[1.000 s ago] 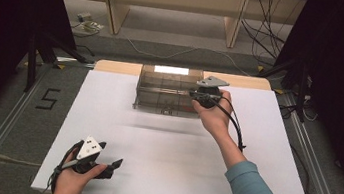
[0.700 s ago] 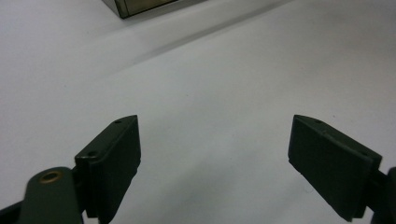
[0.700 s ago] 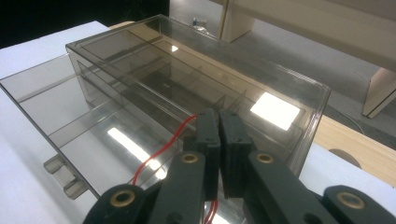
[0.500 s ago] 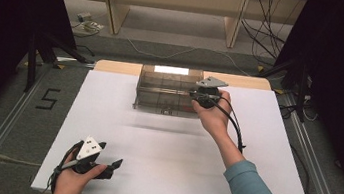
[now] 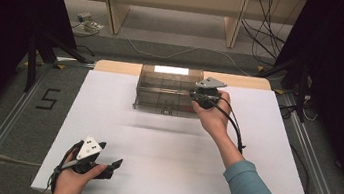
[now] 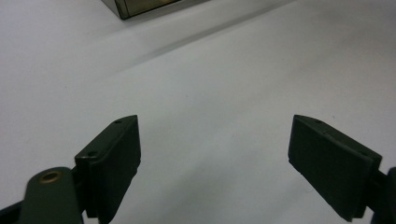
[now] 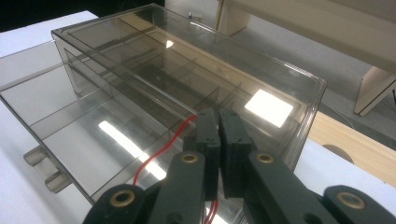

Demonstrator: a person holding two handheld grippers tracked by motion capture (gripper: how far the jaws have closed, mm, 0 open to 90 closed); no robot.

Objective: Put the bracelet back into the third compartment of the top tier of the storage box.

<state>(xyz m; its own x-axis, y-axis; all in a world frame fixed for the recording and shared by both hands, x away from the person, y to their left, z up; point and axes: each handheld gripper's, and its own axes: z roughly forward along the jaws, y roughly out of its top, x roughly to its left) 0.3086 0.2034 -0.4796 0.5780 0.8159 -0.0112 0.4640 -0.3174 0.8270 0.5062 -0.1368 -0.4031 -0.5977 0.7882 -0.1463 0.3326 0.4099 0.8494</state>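
Observation:
A smoky clear plastic compartment box (image 5: 168,90) stands at the back middle of the white table top (image 5: 168,152), lid closed. My right gripper (image 5: 194,96) rests over the box's right end, jaws shut tight just above the lid (image 7: 140,93). Beside the right gripper (image 7: 218,116), a thin red line curves across the lid; I cannot tell whether it is a wire or a reflection. My left gripper (image 5: 113,164) sits low at the table's front left. The left gripper (image 6: 215,140) is wide open, with bare white surface between its fingers. A corner of the box (image 6: 126,7) shows far ahead.
A wooden table edge (image 5: 242,81) runs behind the white sheet. Metal rails (image 5: 312,166) line both sides on the grey floor. A "5" mark (image 5: 48,98) lies on the floor at left. Cables (image 5: 263,38) and wooden shelf legs (image 5: 111,8) stand beyond the table.

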